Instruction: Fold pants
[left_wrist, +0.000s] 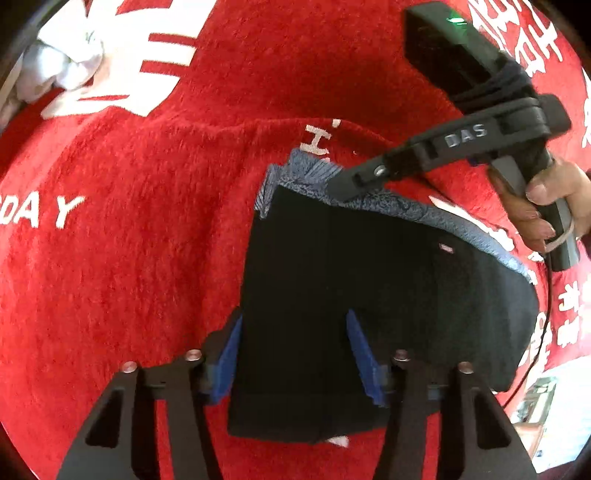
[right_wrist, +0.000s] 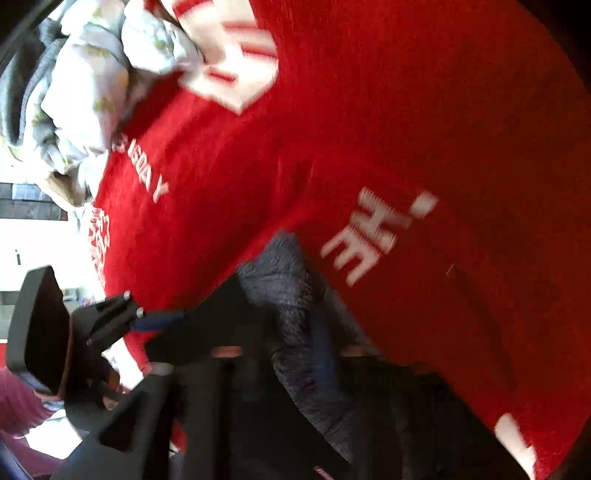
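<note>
Pants position: the black pants (left_wrist: 332, 302) lie on the red blanket (left_wrist: 147, 221), filling the lower centre and right of the left wrist view, already doubled into a compact block with a blue-grey fleecy lining (left_wrist: 388, 201) showing along the upper edge.
Long axis: it seems to run from the bottom centre of that frame up toward the lining edge, roughly along the left fingers.
Nearer hand: the left hand-held gripper (left_wrist: 295, 354) is right over the lower part of the pants; the right hand-held gripper (left_wrist: 343, 184) reaches in from the upper right to the lining edge.
Left hand-held gripper: spread wide, its blue pads (left_wrist: 229, 354) straddling the left half of the black fabric; it grips nothing that I can see.
Right hand-held gripper: its tip meets the lining edge; its own view is blurred, with cloth bunched between the fingers, so how far it is closed is unclear.
Surroundings: a white crumpled cloth (left_wrist: 62, 66) sits upper left.
</note>
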